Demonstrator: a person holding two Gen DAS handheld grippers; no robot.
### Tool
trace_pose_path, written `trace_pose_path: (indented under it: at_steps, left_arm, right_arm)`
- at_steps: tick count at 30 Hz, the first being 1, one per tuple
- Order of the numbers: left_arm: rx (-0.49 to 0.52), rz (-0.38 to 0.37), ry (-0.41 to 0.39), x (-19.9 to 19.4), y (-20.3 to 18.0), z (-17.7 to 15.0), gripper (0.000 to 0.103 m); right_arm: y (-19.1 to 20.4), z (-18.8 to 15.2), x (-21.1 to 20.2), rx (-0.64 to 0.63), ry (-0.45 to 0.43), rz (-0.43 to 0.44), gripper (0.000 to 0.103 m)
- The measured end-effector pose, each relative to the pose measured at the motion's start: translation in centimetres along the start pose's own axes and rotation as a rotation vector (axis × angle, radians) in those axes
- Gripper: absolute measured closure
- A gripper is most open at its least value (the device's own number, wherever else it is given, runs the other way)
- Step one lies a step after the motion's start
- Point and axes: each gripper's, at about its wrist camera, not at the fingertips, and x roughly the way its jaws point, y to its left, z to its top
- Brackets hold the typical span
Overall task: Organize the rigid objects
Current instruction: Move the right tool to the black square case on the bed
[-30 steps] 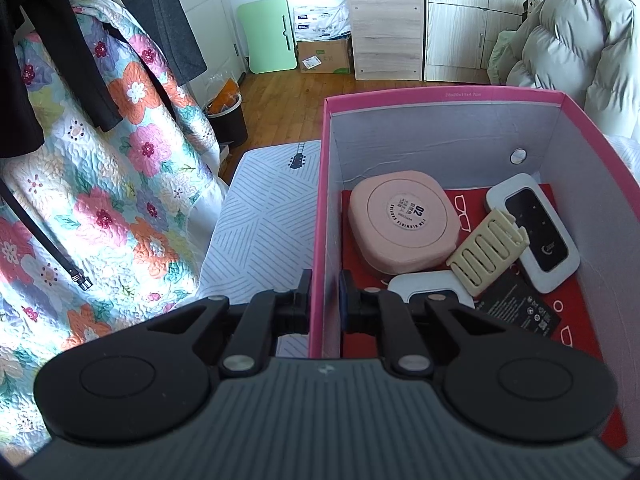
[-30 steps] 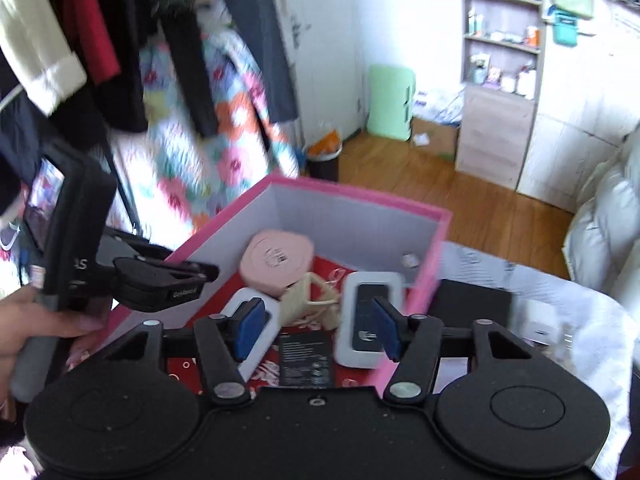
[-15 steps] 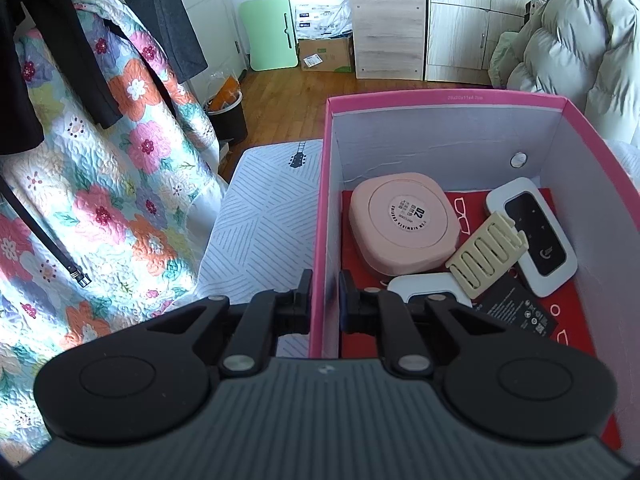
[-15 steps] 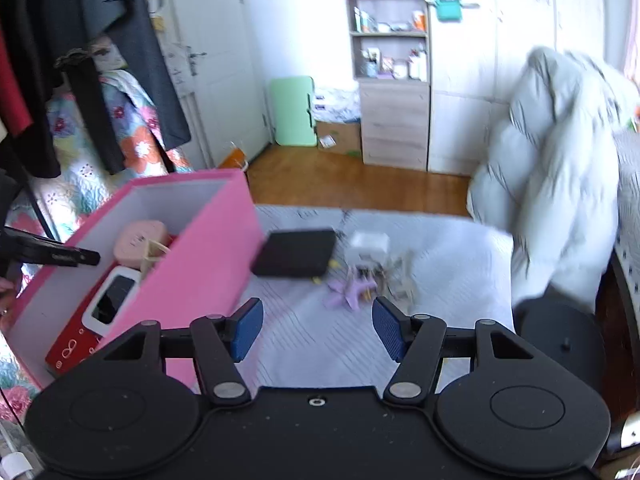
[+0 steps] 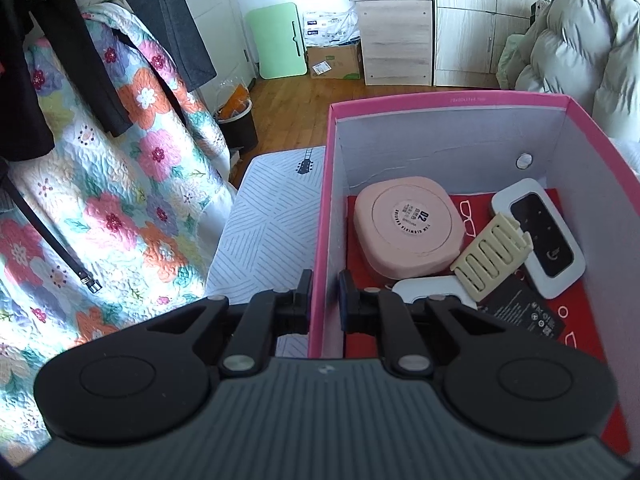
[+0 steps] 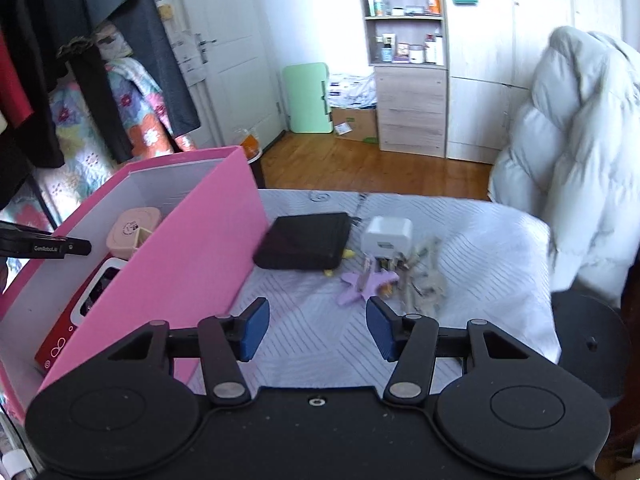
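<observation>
Pink box (image 5: 324, 216), red floor; peach case (image 5: 408, 232); floral quilt (image 5: 100, 184).

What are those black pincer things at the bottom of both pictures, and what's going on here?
No robot: a person holds a hand-held tool in each hand, each with a camera looking along its two fingers. In the left camera's picture, the left tool is clamped on the wall of the pink box, which holds a pink case, a white device and a cream clip. In the right camera's picture, the right tool holds nothing; its jaws are closing above the bedcover, where a black case, white charger and purple clip lie.
</observation>
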Motion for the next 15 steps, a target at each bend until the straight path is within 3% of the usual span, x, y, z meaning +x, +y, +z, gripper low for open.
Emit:
trace_pose_path:
  at_steps: [3,6,7,12,15]
  left_arm:
    - [0.0,0.002,0.0,0.0,0.0,0.1,0.092]
    - [-0.001,0.002,0.0,0.0,-0.1,0.1,0.092]
    - [0.001,0.003,0.0,0.0,-0.1,0.1,0.092]
    - [0.004,0.002,-0.001,0.2,0.0,0.1,0.092]
    - [0.004,0.001,-0.002,0.2,0.0,0.1,0.092]
  right_arm:
    - [0.7,1.7,1.9,-0.05,-0.008,0.035,0.043]
    - [0.7,3.1,4.3,-0.098,-0.008,0.061,0.034]
    - [0.4,3.6,5.1,-0.078,-0.004,0.055,0.029]
    - [-2.4,5.3,9.3,0.147,0.07,0.087,0.029]
    - [-2.7,5.1,10.8,0.159,0.099,0.074,0.03]
